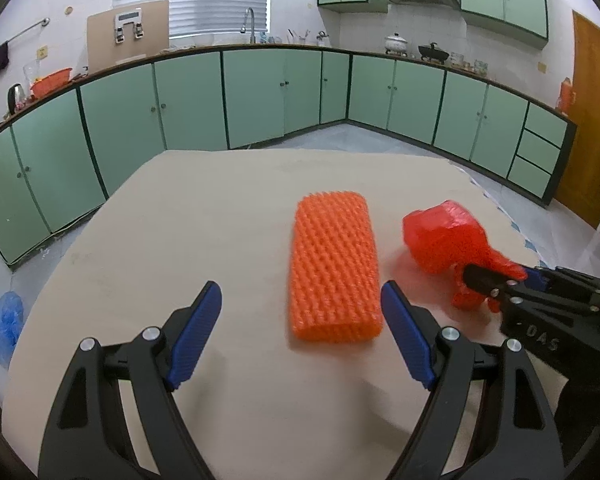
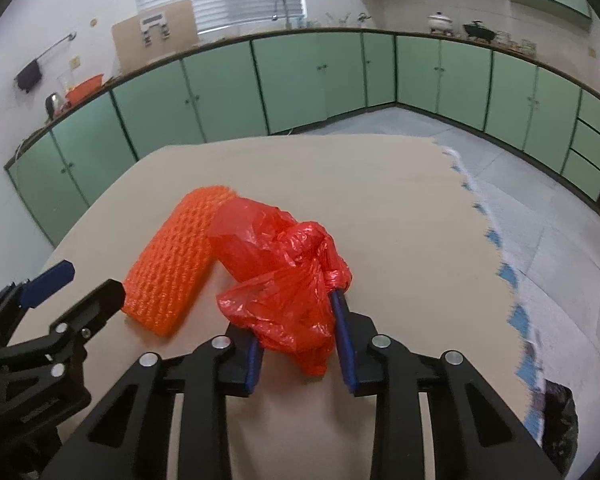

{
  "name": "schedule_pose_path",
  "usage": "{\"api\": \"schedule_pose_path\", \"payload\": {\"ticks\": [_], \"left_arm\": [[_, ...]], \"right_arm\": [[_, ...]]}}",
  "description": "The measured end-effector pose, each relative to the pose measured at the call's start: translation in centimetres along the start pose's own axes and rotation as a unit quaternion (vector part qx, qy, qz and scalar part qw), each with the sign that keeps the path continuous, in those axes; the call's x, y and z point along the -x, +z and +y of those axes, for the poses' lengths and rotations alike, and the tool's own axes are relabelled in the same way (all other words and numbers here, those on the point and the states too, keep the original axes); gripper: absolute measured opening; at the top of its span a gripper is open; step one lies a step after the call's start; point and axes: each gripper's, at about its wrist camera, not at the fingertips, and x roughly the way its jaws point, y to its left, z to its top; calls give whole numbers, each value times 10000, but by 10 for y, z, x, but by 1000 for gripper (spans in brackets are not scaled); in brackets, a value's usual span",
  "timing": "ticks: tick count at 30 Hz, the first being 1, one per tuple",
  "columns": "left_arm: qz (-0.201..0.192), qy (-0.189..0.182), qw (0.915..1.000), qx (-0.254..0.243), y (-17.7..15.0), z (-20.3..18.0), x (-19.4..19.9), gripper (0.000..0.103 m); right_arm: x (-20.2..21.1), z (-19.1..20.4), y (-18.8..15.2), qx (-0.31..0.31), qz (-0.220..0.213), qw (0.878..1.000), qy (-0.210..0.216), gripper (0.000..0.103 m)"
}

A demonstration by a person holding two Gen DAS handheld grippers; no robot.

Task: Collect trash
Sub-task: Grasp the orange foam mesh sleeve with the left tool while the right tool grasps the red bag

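An orange foam net sleeve lies flat on the beige table. It also shows in the right wrist view. My left gripper is open, its blue pads just short of the sleeve's near end, one to each side. A knotted red plastic bag lies right of the sleeve. My right gripper is shut on the bag's bunched handles near the knot. The bag's body touches the sleeve in the right wrist view.
Green kitchen cabinets run along the far walls. A blue bag lies on the floor to the left. A black bag sits at the table's right edge, by blue-and-white sheeting.
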Motion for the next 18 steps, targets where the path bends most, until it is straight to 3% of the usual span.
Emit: {"api": "schedule_pose_path", "payload": {"ticks": [8, 12, 13, 17, 18], "left_arm": [[417, 19, 9991, -60, -1, -13, -18, 79], [719, -19, 9974, -74, -4, -12, -29, 61], [787, -42, 9969, -60, -4, -11, -32, 52], [866, -183, 9961, 14, -4, -9, -35, 31], [835, -173, 9964, -4, -4, -10, -34, 19]], "right_arm": [[11, -16, -7, -186, -101, 9997, -103, 30], [11, -21, -10, -243, -95, 9996, -82, 30], [10, -21, -11, -256, -84, 9996, -76, 31], [12, -19, -12, -267, -98, 9996, -83, 31], [13, -19, -12, -260, -109, 9996, -85, 31]]}}
